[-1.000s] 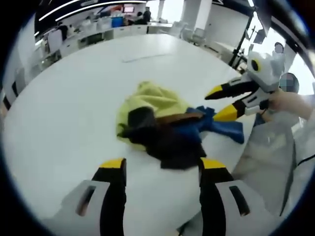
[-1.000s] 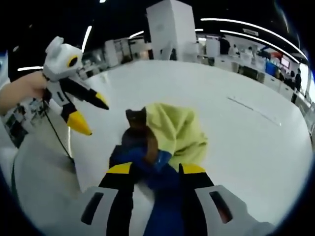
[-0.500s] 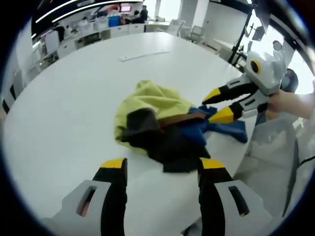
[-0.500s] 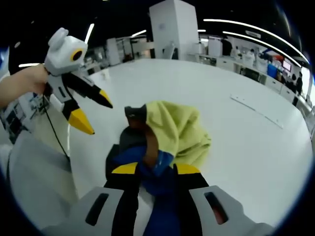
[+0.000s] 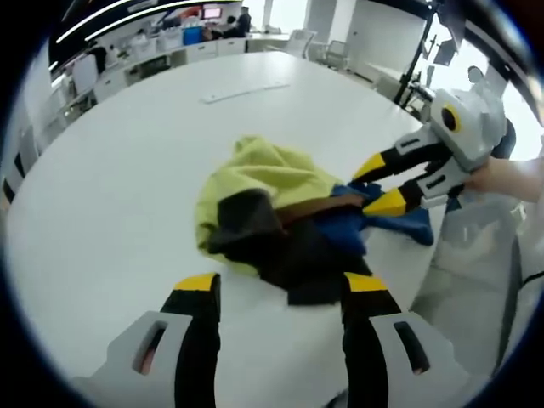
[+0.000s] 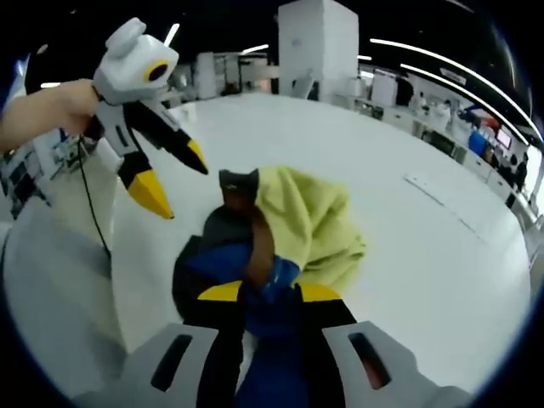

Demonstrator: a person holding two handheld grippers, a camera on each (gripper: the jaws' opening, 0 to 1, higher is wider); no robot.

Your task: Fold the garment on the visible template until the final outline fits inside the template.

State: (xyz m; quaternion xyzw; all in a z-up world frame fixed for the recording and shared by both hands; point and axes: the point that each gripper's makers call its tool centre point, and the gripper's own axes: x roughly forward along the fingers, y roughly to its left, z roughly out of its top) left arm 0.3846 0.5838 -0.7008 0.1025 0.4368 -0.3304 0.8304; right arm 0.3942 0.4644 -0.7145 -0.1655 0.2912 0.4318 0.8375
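Your garment (image 5: 280,223) lies bunched mid-tabletop (image 5: 127,153), soft, light and likely to slump, so pinch an edge: your right gripper (image 6: 269,293) is clenched on its blue part at six o'clock, your left gripper (image 5: 280,285) released.

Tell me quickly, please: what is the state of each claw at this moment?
Left claw: open, holding nothing, above the table near the garment pile.
Right claw: closed on the blue cloth of the pile.

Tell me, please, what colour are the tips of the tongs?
Yellow, on black jaws. The right tongs show it best in the left gripper view.
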